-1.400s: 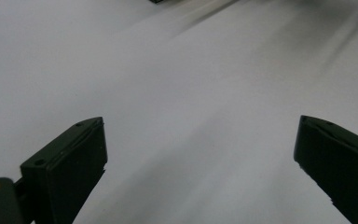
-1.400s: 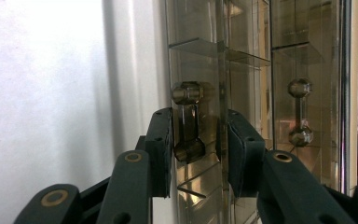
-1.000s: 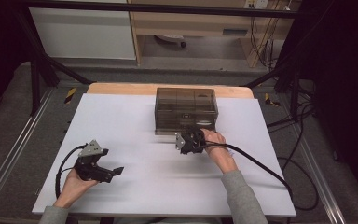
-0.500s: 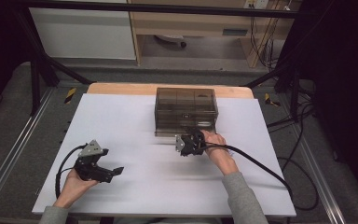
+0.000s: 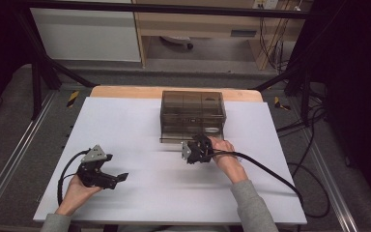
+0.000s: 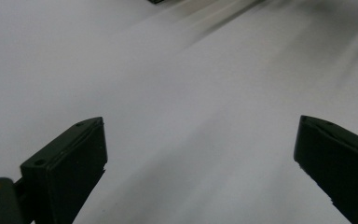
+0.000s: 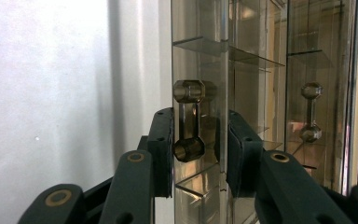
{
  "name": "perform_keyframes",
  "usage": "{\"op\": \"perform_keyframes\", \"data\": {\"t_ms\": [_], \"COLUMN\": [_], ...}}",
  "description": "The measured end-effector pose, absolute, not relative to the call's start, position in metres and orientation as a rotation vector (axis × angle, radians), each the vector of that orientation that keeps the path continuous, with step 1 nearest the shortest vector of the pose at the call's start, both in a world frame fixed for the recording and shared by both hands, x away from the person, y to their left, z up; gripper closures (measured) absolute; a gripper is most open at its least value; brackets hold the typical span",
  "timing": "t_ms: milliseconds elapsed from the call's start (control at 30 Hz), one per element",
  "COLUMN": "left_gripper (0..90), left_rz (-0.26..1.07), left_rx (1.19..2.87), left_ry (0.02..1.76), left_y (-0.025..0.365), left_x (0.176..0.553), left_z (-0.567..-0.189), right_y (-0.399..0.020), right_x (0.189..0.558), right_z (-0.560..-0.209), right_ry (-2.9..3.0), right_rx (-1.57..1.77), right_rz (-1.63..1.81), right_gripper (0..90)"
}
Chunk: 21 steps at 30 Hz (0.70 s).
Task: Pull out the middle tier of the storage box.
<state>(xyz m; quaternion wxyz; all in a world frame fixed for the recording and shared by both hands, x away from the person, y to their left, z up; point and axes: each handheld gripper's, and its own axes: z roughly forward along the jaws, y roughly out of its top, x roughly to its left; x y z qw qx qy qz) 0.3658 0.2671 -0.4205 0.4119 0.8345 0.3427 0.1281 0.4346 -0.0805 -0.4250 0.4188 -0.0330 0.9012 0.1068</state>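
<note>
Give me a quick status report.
Right gripper clamped on drawer handle of smoky plastic box. Left gripper open, idle over white table. Nothing in the way.

Open ground: the white table top (image 5: 140,130) lies bare across its left half and along the near edge, passable from any side.

Obstacle: a smoky transparent plastic drawer cabinet (image 5: 193,113) stands at the far middle of the table. Its front, with a dumbbell-shaped handle (image 7: 189,121), blocks forward passage for the right gripper (image 5: 193,150), whose jaws straddle that handle.

The left gripper (image 5: 113,178) sits near the front left with jaws wide apart over bare surface.

Right side: a black cable (image 5: 270,171) trails across the table.
</note>
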Motion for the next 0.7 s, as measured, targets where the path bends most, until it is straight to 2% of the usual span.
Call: {"op": "perform_keyframes", "data": {"t_ms": [700], "left_gripper": [2.3], "left_rz": [0.321], "left_rx": [2.101], "left_ry": [0.860], "left_y": [0.2667], "left_x": [0.3658], "left_z": [-0.4206], "right_y": [-0.0813], "right_x": [0.4282], "right_z": [-0.4272], "right_ry": [2.281], "right_rx": [-0.096], "right_rz": [0.276], "right_gripper": [69.4]}}
